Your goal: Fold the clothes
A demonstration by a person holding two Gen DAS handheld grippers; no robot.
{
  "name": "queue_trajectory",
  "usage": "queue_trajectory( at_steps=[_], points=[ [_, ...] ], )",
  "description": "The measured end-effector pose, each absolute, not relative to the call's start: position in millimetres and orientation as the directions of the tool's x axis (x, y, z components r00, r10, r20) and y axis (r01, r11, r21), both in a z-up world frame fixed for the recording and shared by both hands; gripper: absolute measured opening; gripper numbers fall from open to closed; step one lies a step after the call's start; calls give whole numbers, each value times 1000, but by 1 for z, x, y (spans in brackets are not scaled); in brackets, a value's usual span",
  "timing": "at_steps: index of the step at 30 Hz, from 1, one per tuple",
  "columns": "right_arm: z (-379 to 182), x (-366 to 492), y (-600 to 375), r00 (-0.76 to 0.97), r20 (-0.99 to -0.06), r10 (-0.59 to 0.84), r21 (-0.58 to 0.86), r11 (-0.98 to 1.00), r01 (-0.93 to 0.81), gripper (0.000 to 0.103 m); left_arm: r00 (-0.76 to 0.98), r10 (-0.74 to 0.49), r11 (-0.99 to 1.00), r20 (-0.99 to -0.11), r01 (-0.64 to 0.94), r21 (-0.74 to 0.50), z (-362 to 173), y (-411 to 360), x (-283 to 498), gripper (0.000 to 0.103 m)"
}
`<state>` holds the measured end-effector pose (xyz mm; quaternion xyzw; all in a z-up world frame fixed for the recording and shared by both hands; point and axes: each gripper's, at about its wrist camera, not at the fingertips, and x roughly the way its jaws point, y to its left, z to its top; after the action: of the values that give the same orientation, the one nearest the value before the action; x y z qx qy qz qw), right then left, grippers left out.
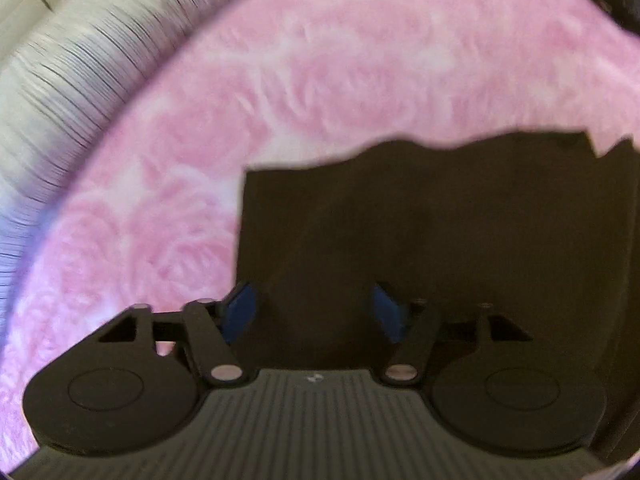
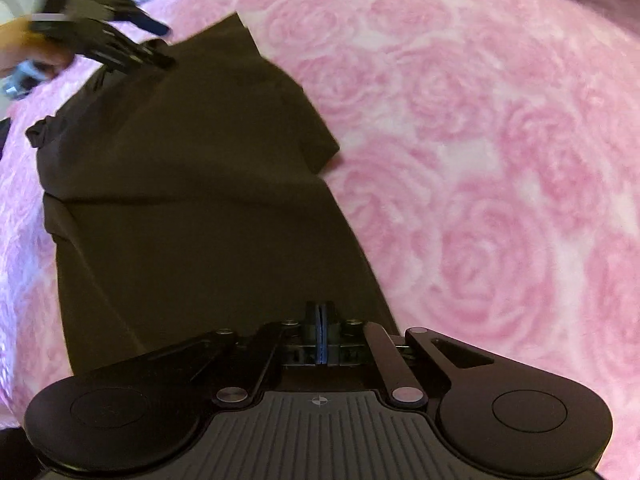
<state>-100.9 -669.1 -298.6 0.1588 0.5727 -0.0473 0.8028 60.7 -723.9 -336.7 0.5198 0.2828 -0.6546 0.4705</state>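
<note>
A dark brown garment [image 2: 192, 208] lies spread on a pink blanket [image 2: 480, 160] printed with large roses. No box, basket or other container shows in either view; the cloth rests straight on the blanket.

From the right wrist camera, the right gripper [image 2: 320, 332] sits low at the near edge of the garment. Its two blue-padded fingers are pressed together with only a thin line between them. The dark cloth runs right up to them, but whether a fold of it is pinched between the pads cannot be told. The garment stretches away from this gripper toward the upper left, with a short sleeve [image 2: 316, 140] sticking out to the right over the blanket and a bunched corner [image 2: 38, 134] at the far left.

At the upper left of the same view, the left gripper [image 2: 160, 46] is blurred and reaches over the far end of the garment, held by a hand [image 2: 32, 46]. Its fingers stand apart there, one above the other, at the cloth's far edge.

From the left wrist camera, the left gripper [image 1: 316, 312] shows its blue pads [image 1: 240, 312] spread wide, with the dark garment [image 1: 440, 240] filling the space ahead of and between them. Nothing is gripped between the pads. The garment's uneven far edge lies against the pink blanket [image 1: 280, 80], and beyond the blanket's curved edge there is a pale ribbed surface [image 1: 60, 80], streaked by blur.
</note>
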Motion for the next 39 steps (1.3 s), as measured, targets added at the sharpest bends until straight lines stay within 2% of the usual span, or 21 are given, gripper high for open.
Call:
queue_trajectory(
  at_steps=[2, 3, 8, 12, 16, 20, 21, 22, 23, 24, 25, 28, 30, 32, 33, 34, 36, 39],
  points=[
    [-285, -106, -670, 358, -929, 97, 194, 949, 248, 0, -33, -301, -399, -953, 912, 94, -334, -725, 62, 19],
    [-279, -108, -670, 365, -926, 93, 191, 951, 242, 0, -33, -305, -393, -952, 915, 94, -329, -725, 63, 1],
    [-239, -111, -664, 410, -908, 90, 182, 964, 192, 0, -125, -447, -368, -886, 928, 54, -249, -679, 82, 0],
    [-198, -120, -633, 433, -877, 209, 259, 964, 61, 0, -214, -513, -374, -831, 928, -9, -187, -592, 108, 0],
    [-184, -132, -581, 370, -887, 276, 264, 961, -84, 0, -187, -469, -302, -863, 952, -43, -165, -478, 129, 0],
    [-203, -126, -565, 371, -896, 244, 251, 967, -30, 1, -189, -315, -234, -930, 965, -117, -181, -371, 133, 0],
    [-208, -120, -562, 375, -897, 234, 243, 970, -25, 5, -202, -252, -218, -946, 965, -147, -190, -345, 132, 0],
    [-212, -112, -557, 384, -896, 222, 222, 974, -46, 18, -205, -197, -219, -959, 962, -161, -199, -322, 129, 0],
    [-216, -103, -552, 393, -895, 210, 200, 977, -67, 39, -206, -137, -230, -969, 958, -171, -208, -296, 126, 0],
    [-221, -94, -550, 394, -897, 200, 185, 980, -77, 48, -206, -81, -247, -975, 952, -181, -218, -275, 124, 0],
    [-229, -87, -551, 384, -903, 193, 179, 981, -73, 54, -199, -24, -266, -980, 946, -186, -228, -255, 121, 0],
    [-251, -63, -554, 354, -919, 171, 160, 985, -61, 55, -156, 56, -271, -986, 948, -165, -246, -217, 123, 0],
    [-266, -47, -555, 333, -930, 157, 147, 988, -54, 57, -116, 1, -237, -993, 965, -113, -248, -224, 133, 4],
    [-281, -32, -557, 312, -939, 142, 134, 990, -47, 65, -79, -82, -209, -993, 976, -60, -247, -241, 145, 22],
    [-288, -24, -558, 302, -944, 135, 127, 991, -43, 68, -65, -128, -204, -990, 978, -38, -247, -253, 150, 40],
    [-293, -20, -561, 298, -945, 134, 131, 991, -28, 73, -59, -176, -215, -983, 976, -20, -248, -269, 150, 52],
    [-295, -24, -570, 308, -940, 149, 168, 985, 36, 77, -50, -267, -239, -962, 971, 16, -250, -301, 150, 67],
    [-299, -30, -583, 326, -930, 171, 223, 966, 130, 77, -58, -320, -288, -946, 957, 39, -269, -342, 144, 70]
  ],
)
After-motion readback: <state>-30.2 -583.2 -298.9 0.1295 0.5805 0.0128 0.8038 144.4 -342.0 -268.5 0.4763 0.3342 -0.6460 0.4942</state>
